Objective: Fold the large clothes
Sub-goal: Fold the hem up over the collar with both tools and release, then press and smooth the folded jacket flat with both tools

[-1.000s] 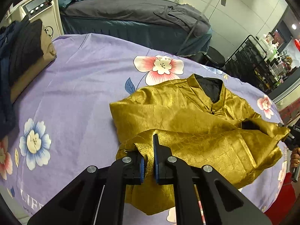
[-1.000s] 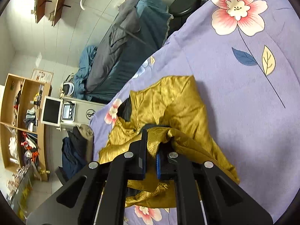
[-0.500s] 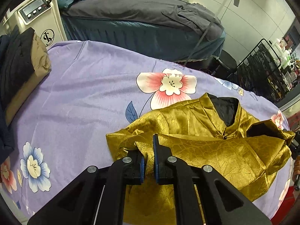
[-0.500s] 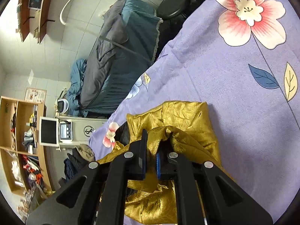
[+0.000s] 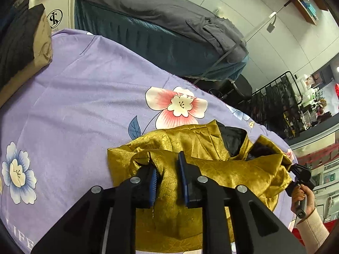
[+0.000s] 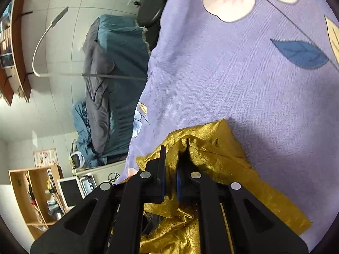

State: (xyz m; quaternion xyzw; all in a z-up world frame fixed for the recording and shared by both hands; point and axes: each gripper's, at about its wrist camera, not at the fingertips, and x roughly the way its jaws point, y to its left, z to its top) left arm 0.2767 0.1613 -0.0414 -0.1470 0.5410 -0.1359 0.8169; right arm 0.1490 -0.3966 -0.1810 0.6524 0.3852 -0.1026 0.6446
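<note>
A gold satin jacket [image 5: 203, 169] with a black lining lies partly folded on the purple floral sheet [image 5: 84, 97]. My left gripper [image 5: 168, 175] sits over its near left edge, jaws a little apart with a fold of gold cloth between the blue pads. My right gripper [image 6: 170, 169] is shut on a bunched gold edge of the jacket [image 6: 214, 156] and holds it just above the sheet [image 6: 243, 74]. The right gripper also shows in the left wrist view [image 5: 300, 177] at the jacket's far right end, held by a hand.
A stack of dark and tan folded clothes [image 5: 23, 40] lies at the left of the sheet. A teal massage bed [image 5: 161, 25] with grey covers stands behind. A black stool [image 5: 239, 86] and a black rack [image 5: 275, 105] stand at the right.
Both grippers carried the jacket's lower edge forward over its body towards the collar. The left jaws have opened from shut on the cloth. The right gripper stays shut on its edge.
</note>
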